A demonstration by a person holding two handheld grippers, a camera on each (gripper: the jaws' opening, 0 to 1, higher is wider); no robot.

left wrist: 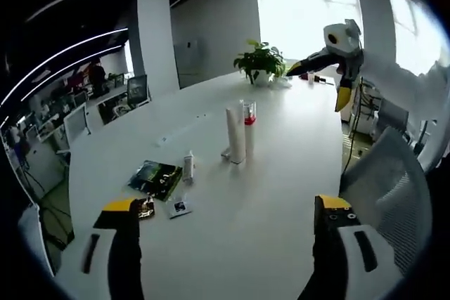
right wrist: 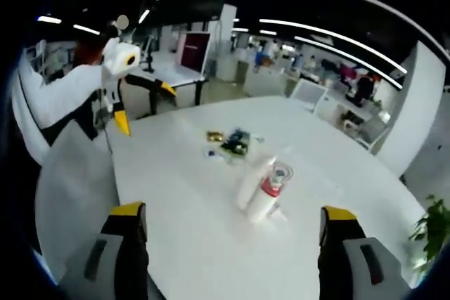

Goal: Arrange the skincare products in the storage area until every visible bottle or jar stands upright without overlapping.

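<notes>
Yellow-tipped jaws of the left gripper [left wrist: 228, 212] stand wide apart and empty over the white table [left wrist: 281, 173]; the right gripper [right wrist: 235, 219] is likewise spread and holds nothing. Mid-table stand a tall white cylindrical bottle [left wrist: 235, 135] and, touching it, a clear bottle with a red band [left wrist: 249, 126]. Both look light, rigid, smooth and easily tipped; gripping low on the body seems safest.
</notes>
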